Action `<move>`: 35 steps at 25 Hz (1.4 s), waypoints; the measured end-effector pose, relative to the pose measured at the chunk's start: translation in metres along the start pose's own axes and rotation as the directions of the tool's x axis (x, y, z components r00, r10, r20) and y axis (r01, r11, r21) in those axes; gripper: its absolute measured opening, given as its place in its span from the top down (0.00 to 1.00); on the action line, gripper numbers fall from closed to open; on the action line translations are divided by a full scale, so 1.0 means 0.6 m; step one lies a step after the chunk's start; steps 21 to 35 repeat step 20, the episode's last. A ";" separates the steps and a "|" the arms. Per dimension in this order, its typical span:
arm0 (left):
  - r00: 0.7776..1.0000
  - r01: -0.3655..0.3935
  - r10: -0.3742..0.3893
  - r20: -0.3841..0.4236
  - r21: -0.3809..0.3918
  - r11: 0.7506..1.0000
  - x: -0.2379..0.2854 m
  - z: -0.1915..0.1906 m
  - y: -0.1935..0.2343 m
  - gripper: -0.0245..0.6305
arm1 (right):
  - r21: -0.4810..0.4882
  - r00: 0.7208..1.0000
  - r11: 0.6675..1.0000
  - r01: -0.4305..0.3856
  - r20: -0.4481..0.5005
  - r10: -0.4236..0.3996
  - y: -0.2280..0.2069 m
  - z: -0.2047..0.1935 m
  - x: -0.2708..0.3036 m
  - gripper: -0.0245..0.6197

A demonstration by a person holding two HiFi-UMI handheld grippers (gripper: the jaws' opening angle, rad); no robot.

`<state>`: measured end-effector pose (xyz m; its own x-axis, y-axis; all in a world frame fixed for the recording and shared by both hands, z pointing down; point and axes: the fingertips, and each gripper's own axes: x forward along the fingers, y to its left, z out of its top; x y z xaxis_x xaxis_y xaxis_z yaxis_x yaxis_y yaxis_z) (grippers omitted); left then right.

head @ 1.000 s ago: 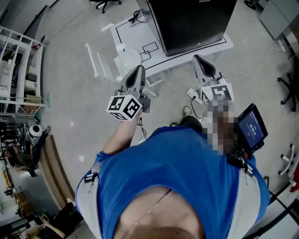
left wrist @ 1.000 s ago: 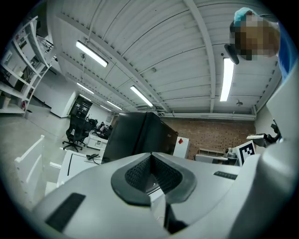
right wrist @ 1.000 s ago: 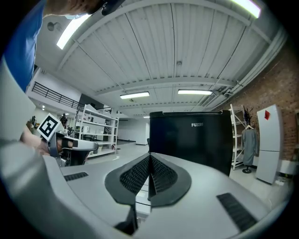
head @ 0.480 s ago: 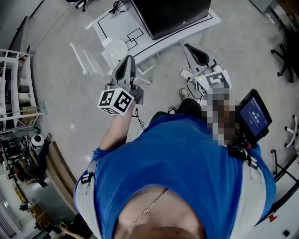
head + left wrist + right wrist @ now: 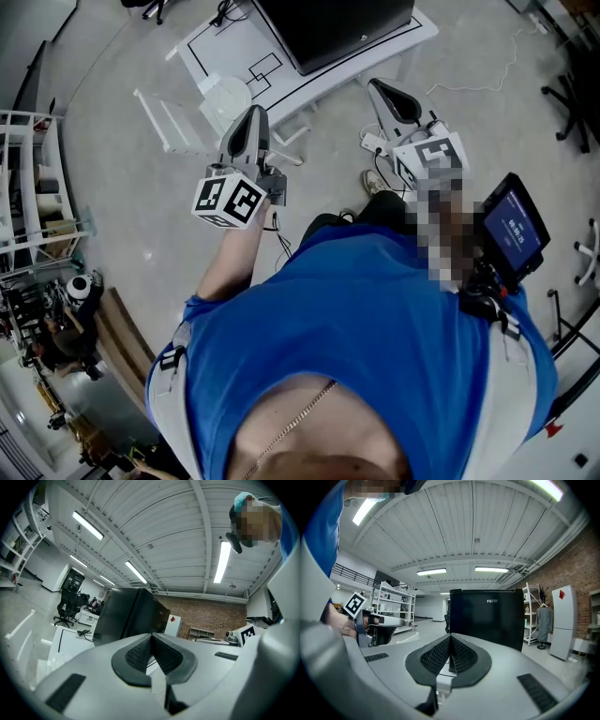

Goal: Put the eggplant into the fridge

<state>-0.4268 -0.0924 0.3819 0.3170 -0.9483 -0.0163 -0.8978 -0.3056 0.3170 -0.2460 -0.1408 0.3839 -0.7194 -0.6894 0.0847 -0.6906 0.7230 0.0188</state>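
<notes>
Currently both tools are held level and face the fridge (image 5: 337,28). On the left gripper (image 5: 152,652) the jaws are together, pads touching, nothing between them. On the right gripper (image 5: 450,654) the jaws are likewise closed on nothing. The fridge is black with its door shut, and it stands on a white board (image 5: 239,52) marked with black lines. In the head view it sits at the top edge, ahead of both grippers and well apart from them. No view shows the eggplant, so I cannot tell where it is. A white rack (image 5: 164,117) lies on the floor left of the fridge, beside the board. A shelf (image 5: 33,187) stands far left of the fridge. A person in a blue shirt (image 5: 356,347) fills the lower head view, with a screen (image 5: 514,234) at their right side.
</notes>
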 end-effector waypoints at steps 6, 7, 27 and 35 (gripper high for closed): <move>1.000 0.007 -0.007 -0.003 -0.001 1.000 -0.005 0.014 0.002 0.95 | -0.010 1.000 1.000 0.007 0.003 -0.007 0.003 0.017 0.004 0.96; 1.000 0.008 -0.008 -0.004 0.000 1.000 -0.006 0.013 0.001 0.95 | -0.010 1.000 1.000 0.007 0.004 -0.007 0.003 0.018 0.005 0.96; 1.000 0.021 -0.021 0.008 -0.030 0.999 -0.002 0.021 -0.003 0.95 | -0.031 1.000 0.999 0.009 -0.002 -0.009 0.000 0.026 0.009 0.96; 1.000 0.021 -0.021 0.008 -0.030 0.999 -0.002 0.021 -0.003 0.95 | -0.031 1.000 0.999 0.009 -0.002 -0.009 0.000 0.026 0.009 0.96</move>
